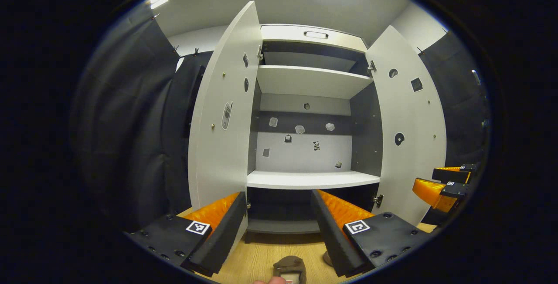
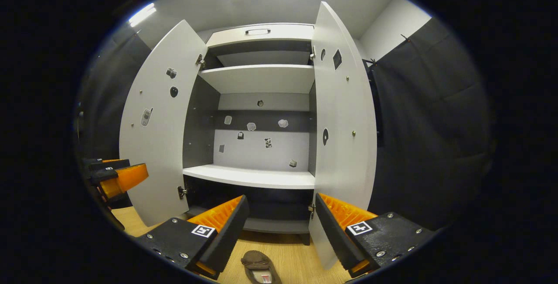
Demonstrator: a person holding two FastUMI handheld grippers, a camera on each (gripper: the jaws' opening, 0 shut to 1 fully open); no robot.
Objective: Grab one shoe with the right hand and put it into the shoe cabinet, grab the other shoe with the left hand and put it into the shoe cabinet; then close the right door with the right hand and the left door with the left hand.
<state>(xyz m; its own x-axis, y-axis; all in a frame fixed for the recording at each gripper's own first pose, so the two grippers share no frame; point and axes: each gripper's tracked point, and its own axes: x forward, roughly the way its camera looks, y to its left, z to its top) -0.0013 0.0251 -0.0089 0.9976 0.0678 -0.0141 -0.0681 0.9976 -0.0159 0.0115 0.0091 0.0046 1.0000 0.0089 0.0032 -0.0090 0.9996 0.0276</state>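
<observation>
A tall white shoe cabinet (image 1: pixel 311 179) stands in front of me with both doors swung wide, the left door (image 1: pixel 222 114) and the right door (image 1: pixel 412 131). In the left gripper view a brown shoe (image 1: pixel 290 268) lies on the wooden floor just below my open left gripper (image 1: pixel 277 194). A sliver of a second shoe (image 1: pixel 327 258) peeks out beside the right finger. My right gripper (image 2: pixel 281 197) is open too, hovering above a brown shoe (image 2: pixel 260 266) before the cabinet (image 2: pixel 253 177). Both grippers hold nothing.
The cabinet has a wide middle shelf, upper shelves and a dark low compartment near the floor. Black cloth walls hang on both sides. The right gripper (image 1: pixel 440 182) shows beyond the right door, the left gripper (image 2: pixel 115 175) beside the left door (image 2: pixel 152 144).
</observation>
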